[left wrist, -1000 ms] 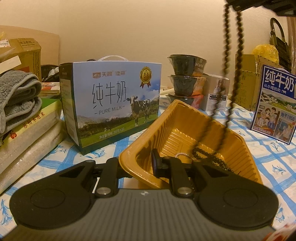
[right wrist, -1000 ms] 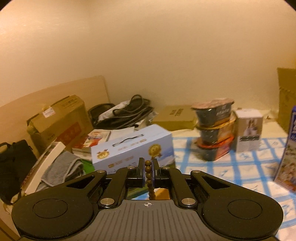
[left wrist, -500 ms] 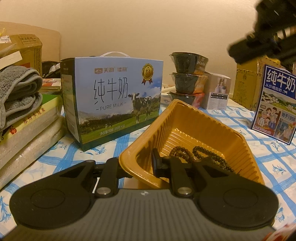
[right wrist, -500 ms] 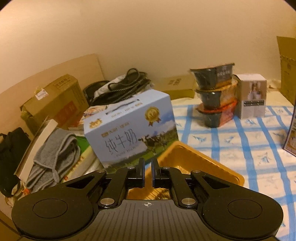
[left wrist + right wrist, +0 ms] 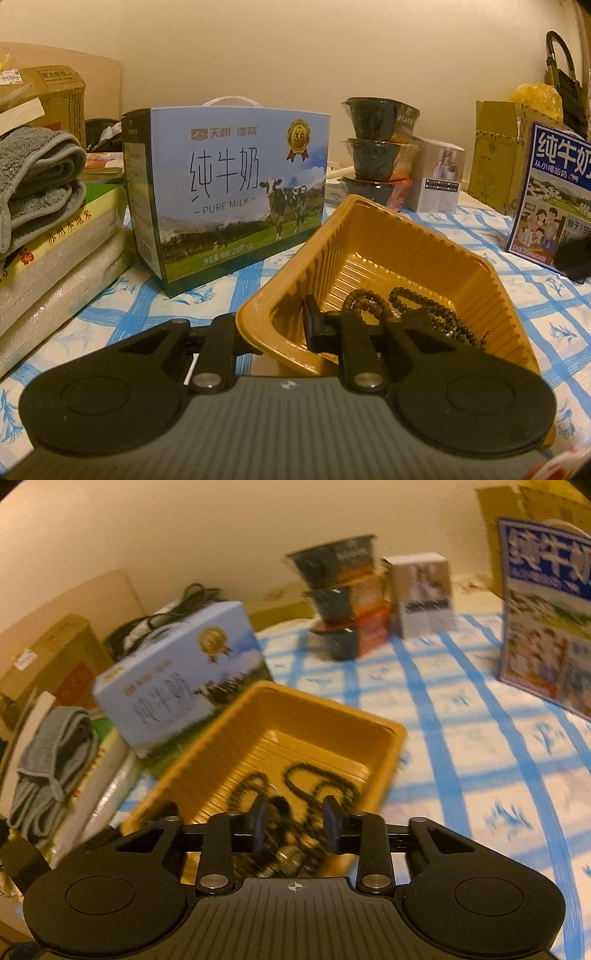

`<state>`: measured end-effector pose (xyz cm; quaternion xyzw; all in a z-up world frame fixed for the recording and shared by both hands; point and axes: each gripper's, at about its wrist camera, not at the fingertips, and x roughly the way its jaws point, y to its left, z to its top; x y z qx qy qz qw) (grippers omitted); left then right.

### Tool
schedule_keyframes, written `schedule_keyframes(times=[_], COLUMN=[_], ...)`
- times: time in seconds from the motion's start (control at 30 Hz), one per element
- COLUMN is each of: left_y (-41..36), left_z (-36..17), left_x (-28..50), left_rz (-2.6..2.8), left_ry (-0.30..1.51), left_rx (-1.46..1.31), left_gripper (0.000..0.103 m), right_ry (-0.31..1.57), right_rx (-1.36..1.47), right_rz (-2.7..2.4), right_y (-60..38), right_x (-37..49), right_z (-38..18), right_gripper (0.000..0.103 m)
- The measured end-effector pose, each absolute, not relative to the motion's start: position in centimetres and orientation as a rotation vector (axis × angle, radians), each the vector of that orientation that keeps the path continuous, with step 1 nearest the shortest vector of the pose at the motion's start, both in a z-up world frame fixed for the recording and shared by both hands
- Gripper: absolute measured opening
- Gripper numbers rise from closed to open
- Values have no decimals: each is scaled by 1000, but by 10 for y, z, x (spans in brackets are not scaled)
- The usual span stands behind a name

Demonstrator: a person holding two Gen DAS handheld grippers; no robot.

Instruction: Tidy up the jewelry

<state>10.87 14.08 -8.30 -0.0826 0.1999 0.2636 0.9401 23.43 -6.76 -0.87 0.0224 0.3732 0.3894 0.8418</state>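
A golden plastic tray (image 5: 417, 243) sits tilted on the blue-checked cloth. My left gripper (image 5: 269, 328) is shut on its near left wall, one finger inside and one outside. Dark wooden bead strings (image 5: 369, 306) lie coiled on the tray floor. In the blurred right wrist view, my right gripper (image 5: 294, 812) hovers over the near side of the tray (image 5: 391, 734). Its jaws are opening, with no pad pressing on anything. The bead strings (image 5: 321, 782) and a small silvery piece (image 5: 290, 856) lie below it.
A blue milk carton box (image 5: 229, 192) stands just left of the tray. Stacked dark bowls (image 5: 380, 147) and a small white box (image 5: 439, 177) stand behind. Another milk box (image 5: 554, 199) is at the right, and a grey towel (image 5: 37, 177) on stacked packs at the left.
The bead string that hung from my shut right gripper above the tray now lies in the tray. The right gripper has come down towards the tray and spread its jaws. The left gripper kept still.
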Motion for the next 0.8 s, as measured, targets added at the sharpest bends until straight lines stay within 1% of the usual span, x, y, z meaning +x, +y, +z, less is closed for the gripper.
schedule_keyframes(times=[0.13, 0.23, 0.67, 0.77, 0.8], left_y=[147, 152, 171, 175, 175], left_z=[-88, -91, -103, -106, -106], left_x=[110, 109, 111, 109, 108], left_rz=[545, 546, 533, 521, 516], left_ry=[429, 443, 504, 519, 519], left_rx=[-205, -228, -338, -368, -369], left_gripper=[17, 18, 19, 22, 26], right_ry=[794, 810, 865, 860, 857], right_rx=[28, 33, 69, 71, 74], right_rz=[753, 723, 652, 637, 631], right_y=[-81, -89, -100, -101, -102], right_x=[230, 228, 220, 219, 218], right_z=[-25, -35, -65, -68, -69], right_gripper=[44, 47, 54, 60, 64])
